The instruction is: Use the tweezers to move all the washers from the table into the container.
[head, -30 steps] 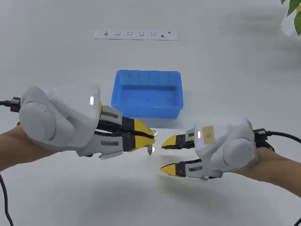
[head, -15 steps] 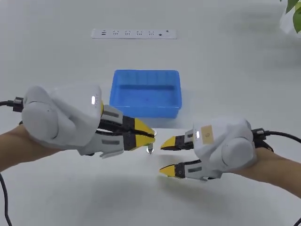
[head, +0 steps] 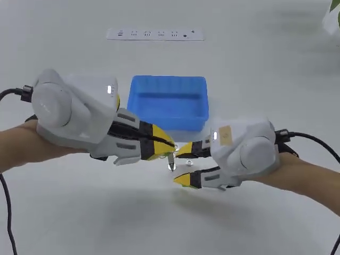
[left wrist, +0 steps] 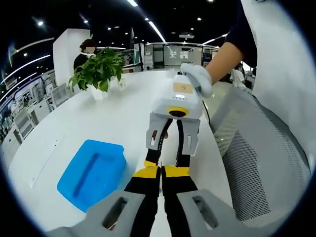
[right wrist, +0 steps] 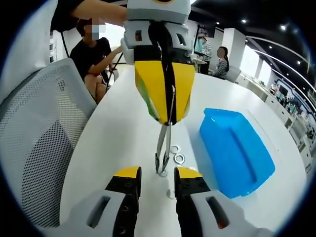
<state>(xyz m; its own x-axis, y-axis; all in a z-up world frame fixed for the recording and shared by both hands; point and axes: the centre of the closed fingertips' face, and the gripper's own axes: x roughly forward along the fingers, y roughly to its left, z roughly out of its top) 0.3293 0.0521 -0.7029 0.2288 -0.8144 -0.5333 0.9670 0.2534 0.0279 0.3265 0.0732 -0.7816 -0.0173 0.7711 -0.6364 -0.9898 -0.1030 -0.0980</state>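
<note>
My left gripper (head: 168,147) is shut on slim metal tweezers (head: 171,162), which point down to the white table. In the right gripper view the tweezers (right wrist: 165,143) hang from the left gripper's yellow jaws (right wrist: 167,96), tips touching the table beside two washers (right wrist: 177,154). A third washer (right wrist: 170,193) lies nearer, between my right jaws. Whether the tips hold a washer I cannot tell. My right gripper (head: 177,167) is open, its jaws flanking the tweezer tips. The blue container (head: 169,101) stands just behind both grippers.
A white power strip (head: 154,35) lies at the far side of the table, with a green plant (head: 334,16) at the far right corner. A grey mesh chair (right wrist: 44,143) stands by the table edge. People sit in the background.
The right gripper has moved left and a little farther away, so its jaws now flank the tweezer tips. The left gripper's body has risen and the tweezers tilt more steeply down.
</note>
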